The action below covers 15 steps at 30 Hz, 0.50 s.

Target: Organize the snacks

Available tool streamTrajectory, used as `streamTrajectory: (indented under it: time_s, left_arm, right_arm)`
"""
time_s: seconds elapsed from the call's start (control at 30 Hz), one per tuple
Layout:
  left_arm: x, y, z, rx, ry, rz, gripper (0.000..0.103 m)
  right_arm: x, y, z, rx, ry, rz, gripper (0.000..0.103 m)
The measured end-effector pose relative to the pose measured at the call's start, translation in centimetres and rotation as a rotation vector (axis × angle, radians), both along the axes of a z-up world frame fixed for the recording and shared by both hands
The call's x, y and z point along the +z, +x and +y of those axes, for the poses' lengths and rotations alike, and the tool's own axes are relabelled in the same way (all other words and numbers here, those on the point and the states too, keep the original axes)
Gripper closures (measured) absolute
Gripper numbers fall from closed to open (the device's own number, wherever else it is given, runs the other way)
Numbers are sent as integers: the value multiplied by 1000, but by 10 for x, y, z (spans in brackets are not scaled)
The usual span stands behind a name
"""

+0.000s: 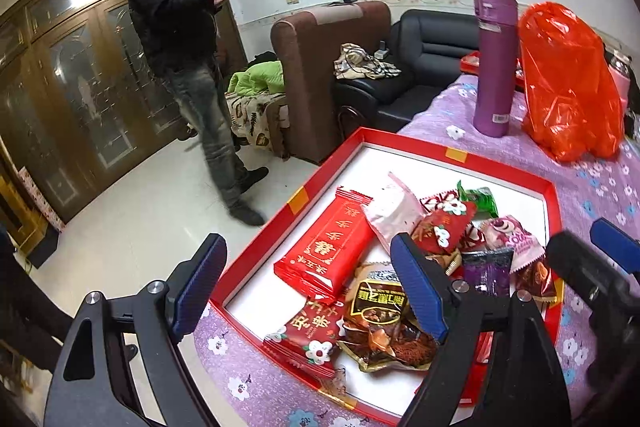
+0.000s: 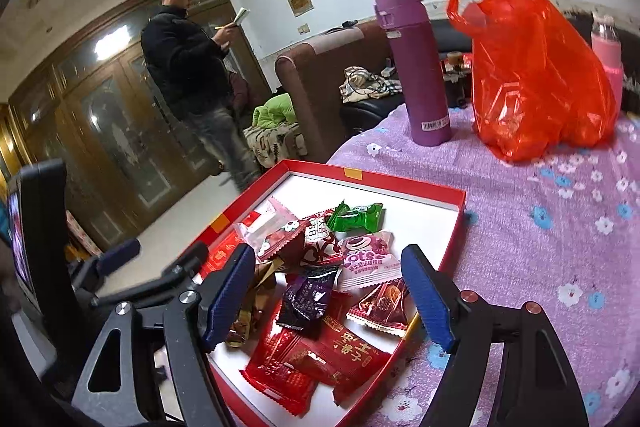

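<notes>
1. At the far left of both views a person point(image 1: 176, 39) in a dark jacket stands on the pale floor and looks down at a small booklet held in the hands, with brown wooden doors point(image 1: 60, 75) behind.
2. The left gripper point(image 1: 308, 287) has its jaws spread wide. Nothing is pinched between the blue pads; one finger hangs over the floor beside the table edge, the other is over the snack pile.
3. Below it lies the red tray point(image 1: 404, 139) with a white bottom, on the purple flowered tablecloth point(image 1: 600, 187). The snacks are all inside this tray: a long red packet point(image 1: 328, 251) at the left, a brown-and-black packet point(image 1: 380, 327) near the front, a pale pink wrapper point(image 1: 394, 211) and a green candy point(image 2: 356, 215) further back.
4. The right gripper point(image 2: 332, 295) is also wide open and grips nothing (its pads stand on either side of a dark purple packet point(image 2: 306, 297) and a pink-and-white packet point(image 2: 366, 261), but I cannot tell that they touch them).
5. Behind the tray a purple thermos bottle point(image 2: 416, 67) stands upright on the cloth.
6. Just to the right of it sits an orange-red plastic bag point(image 2: 536, 75), and a pink bottle point(image 2: 606, 43) is partly hidden behind the bag.
</notes>
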<state>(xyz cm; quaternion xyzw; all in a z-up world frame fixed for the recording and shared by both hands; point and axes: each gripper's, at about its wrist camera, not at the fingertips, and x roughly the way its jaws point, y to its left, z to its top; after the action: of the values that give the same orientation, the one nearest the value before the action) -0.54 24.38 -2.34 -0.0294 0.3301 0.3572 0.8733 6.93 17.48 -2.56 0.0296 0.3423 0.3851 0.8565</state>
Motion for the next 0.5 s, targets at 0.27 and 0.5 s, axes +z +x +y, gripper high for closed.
streamTrajectory:
  time_s: [0.27, 0.5]
  left_arm:
    - [-1, -3, 0, -36, -25, -23, 18]
    - [2, -4, -1, -58, -31, -38, 18]
  right_arm:
    - [4, -13, 6, -20, -73, -115, 23]
    - [7, -16, 6, -42, -88, -163, 22]
